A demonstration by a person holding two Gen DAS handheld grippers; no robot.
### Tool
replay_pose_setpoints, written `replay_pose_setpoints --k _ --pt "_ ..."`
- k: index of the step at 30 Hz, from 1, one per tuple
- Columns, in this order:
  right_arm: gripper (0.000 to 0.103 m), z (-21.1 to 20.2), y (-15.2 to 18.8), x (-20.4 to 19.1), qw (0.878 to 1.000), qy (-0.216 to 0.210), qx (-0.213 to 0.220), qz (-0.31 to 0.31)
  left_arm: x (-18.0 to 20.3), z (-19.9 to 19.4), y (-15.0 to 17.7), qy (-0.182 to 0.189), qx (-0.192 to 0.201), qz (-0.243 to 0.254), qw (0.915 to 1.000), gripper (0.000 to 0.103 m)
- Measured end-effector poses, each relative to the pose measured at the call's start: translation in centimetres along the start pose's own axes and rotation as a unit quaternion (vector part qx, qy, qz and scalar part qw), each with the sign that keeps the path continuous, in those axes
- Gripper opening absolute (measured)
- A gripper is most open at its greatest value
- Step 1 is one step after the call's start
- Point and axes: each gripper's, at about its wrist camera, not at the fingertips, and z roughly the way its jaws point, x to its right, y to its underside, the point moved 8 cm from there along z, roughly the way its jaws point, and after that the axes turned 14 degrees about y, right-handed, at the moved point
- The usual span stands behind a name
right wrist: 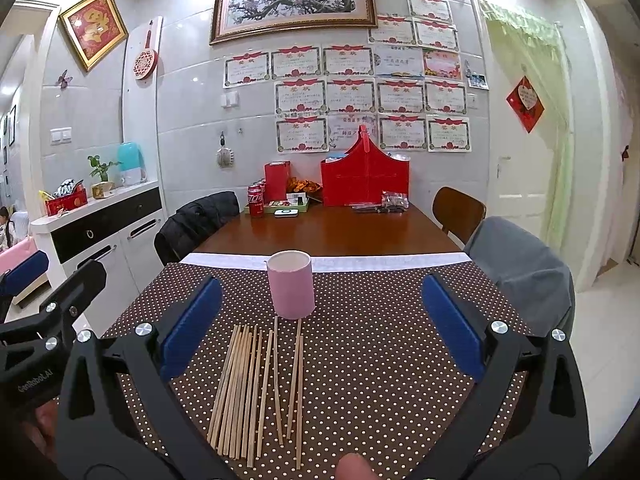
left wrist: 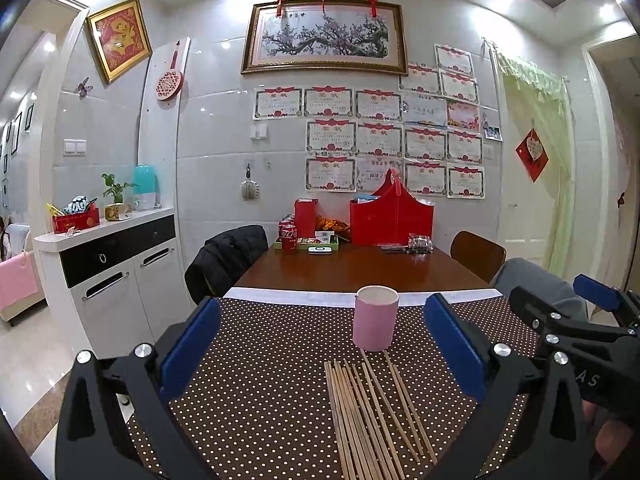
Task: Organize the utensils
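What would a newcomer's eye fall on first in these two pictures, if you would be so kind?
Most likely the wooden chopsticks lying loose on the dotted brown tablecloth, with the pink cup standing upright just beyond their far ends. Both the left gripper and the right gripper hang open above the chopsticks, holding nothing. Farther back, a red basket stands on the bare wooden table by the wall.

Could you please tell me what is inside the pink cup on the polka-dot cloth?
Only the white upper inner wall of the pink cup shows; nothing sticks out above its rim. Its bottom is hidden by the near wall. The chopsticks all lie on the cloth in front of it.
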Motion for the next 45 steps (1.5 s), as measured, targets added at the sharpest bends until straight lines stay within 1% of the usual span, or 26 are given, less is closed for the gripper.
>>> replay_pose_setpoints --k 12,16,18,20,22,24,25,26,27,28,32,35,37,42,45 --pt "0.098 0.6 0.2 -0.1 1.0 -0.006 -0.009 -0.006 -0.3 0.9 0.5 0.001 -0.014 -0.003 0.9999 0.099" --pt "0.098 2.3 1.1 0.0 0.999 -0.008 -0.029 -0.016 -1.2 2.7 1.8 0.006 -0.044 -0.013 0.999 0.099" --pt "0.098 3.9 1.9 0.0 0.998 -0.007 -0.051 -0.025 -2.2 4.7 3.3 0.007 -0.079 -0.023 0.9966 0.099" --pt "0.098 6.0 3.4 0.0 0.996 -0.012 -0.085 -0.032 -3.5 7.2 5.6 0.005 -0.127 -0.035 0.9912 0.099" --pt "0.098 7.9 4.9 -0.1 0.992 -0.017 -0.117 -0.041 -4.3 9.2 7.9 0.014 -0.171 -0.045 0.9842 0.099" --pt "0.098 9.7 6.8 -0.3 0.987 -0.024 -0.151 -0.05 -4.8 11.5 11.0 0.029 -0.227 -0.059 0.9716 0.099" --pt "0.098 10.4 7.7 -0.4 0.984 -0.027 -0.167 -0.054 -5.1 12.7 12.8 0.035 -0.258 -0.065 0.9633 0.099" --pt "0.098 11.3 8.7 -0.4 0.981 -0.029 -0.183 -0.06 -5.4 13.6 14.2 0.034 -0.281 -0.067 0.9568 0.099" --pt "0.098 11.7 9.4 -0.5 0.979 -0.03 -0.191 -0.064 -5.6 14.1 15.2 0.032 -0.292 -0.069 0.9533 0.099" --pt "0.098 12.2 10.2 -0.5 0.977 -0.031 -0.201 -0.069 -6.0 14.9 16.4 0.031 -0.308 -0.071 0.9481 0.099" --pt "0.098 13.6 12.5 -0.8 0.97 -0.032 -0.228 -0.079 -6.9 16.9 19.1 0.018 -0.343 -0.065 0.9371 0.099" --pt "0.098 14.1 13.4 -0.8 0.967 -0.033 -0.239 -0.081 -7.6 17.5 20.3 0.009 -0.357 -0.071 0.9315 0.099" --pt "0.098 14.4 13.7 -1.0 0.965 -0.033 -0.245 -0.082 -8.0 17.8 20.2 0.016 -0.353 -0.084 0.9317 0.099" --pt "0.098 15.0 14.4 -1.5 0.962 -0.036 -0.256 -0.088 -8.6 18.5 19.9 0.014 -0.352 -0.072 0.9332 0.099" --pt "0.098 15.5 14.8 -1.7 0.96 -0.033 -0.261 -0.096 -8.8 19.6 19.4 0.01 -0.353 -0.064 0.9332 0.099"
